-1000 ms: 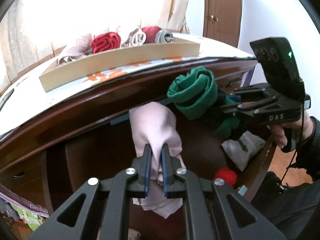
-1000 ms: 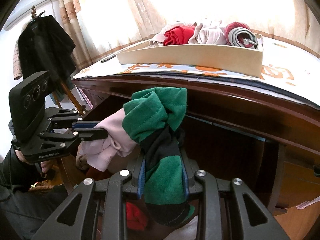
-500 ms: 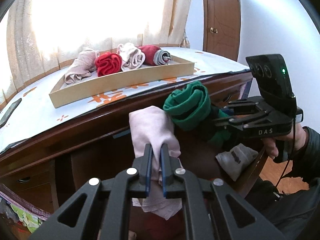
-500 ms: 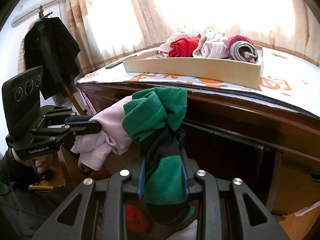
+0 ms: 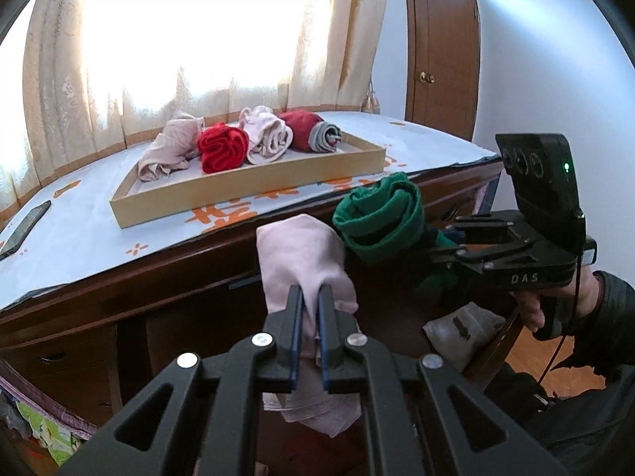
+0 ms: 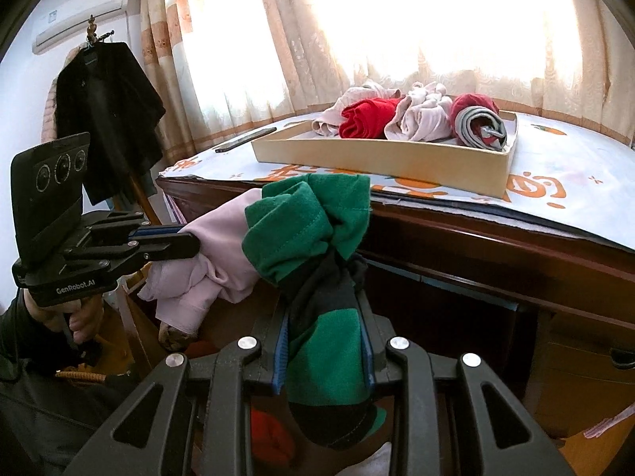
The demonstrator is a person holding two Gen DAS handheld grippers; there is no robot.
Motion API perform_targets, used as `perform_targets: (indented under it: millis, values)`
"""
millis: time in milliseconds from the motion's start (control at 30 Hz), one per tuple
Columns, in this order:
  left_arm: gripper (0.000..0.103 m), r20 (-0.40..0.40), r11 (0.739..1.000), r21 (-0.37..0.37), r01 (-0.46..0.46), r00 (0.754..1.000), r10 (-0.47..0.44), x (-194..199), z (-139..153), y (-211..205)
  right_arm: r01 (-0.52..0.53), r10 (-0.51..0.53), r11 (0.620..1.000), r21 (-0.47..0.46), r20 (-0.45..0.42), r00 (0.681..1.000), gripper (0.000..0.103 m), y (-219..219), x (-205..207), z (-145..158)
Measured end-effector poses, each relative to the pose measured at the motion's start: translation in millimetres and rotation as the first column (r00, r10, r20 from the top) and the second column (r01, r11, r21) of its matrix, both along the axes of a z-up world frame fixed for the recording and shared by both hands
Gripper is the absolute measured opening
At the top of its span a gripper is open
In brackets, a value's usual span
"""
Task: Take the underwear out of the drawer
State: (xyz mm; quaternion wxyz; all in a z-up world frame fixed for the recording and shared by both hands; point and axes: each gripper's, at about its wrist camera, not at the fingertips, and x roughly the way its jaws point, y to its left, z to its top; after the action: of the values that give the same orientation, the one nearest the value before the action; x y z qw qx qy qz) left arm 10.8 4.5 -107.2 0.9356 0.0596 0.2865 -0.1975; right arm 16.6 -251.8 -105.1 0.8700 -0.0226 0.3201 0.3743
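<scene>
My left gripper [image 5: 309,295] is shut on a pale pink piece of underwear [image 5: 301,254], which hangs below the jaws in front of the desk's edge. Right beside it, my right gripper [image 6: 323,309] is shut on a rolled green and black piece of underwear [image 6: 309,222]. The two cloths touch at about the height of the desktop. The right wrist view shows the left gripper [image 6: 190,242] and the pink underwear [image 6: 214,256] at the left. The left wrist view has the green roll [image 5: 377,214] at the right. A red piece [image 6: 270,432] and a grey-white piece [image 5: 464,329] lie below, in the drawer.
A shallow wooden tray [image 5: 246,186] on the covered desktop holds several rolled pieces of underwear. A phone [image 5: 25,224] lies at the desk's left end. The dark desk front [image 5: 158,273] runs just ahead. A black coat [image 6: 107,119] hangs at the left, and a door [image 5: 440,59] stands far right.
The left gripper has risen with the pink underwear, so the desktop and tray are now seen more from above. The right gripper keeps its grip and has barely shifted.
</scene>
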Motion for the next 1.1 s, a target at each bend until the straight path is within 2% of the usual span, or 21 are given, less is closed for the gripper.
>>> perform_targets:
  millis: [200,467,1100]
  values:
    - [0.004,0.009,1.000,-0.018,-0.008,1.000,0.008,1,5,1,0.000,-0.001,1.000,0.021,0.023,1.000,0.031,-3,-2,4]
    - [0.004,0.047,0.999,-0.030,-0.019,0.999,0.020,-3,21,4,0.019,-0.021,0.995,0.102,0.023,1.000,0.031,-18,0,12]
    - [0.000,0.107,0.999,-0.033,-0.016,0.994,0.019,1,49,5,0.028,-0.038,0.993,0.117,0.088,0.995,0.031,-25,-2,43]
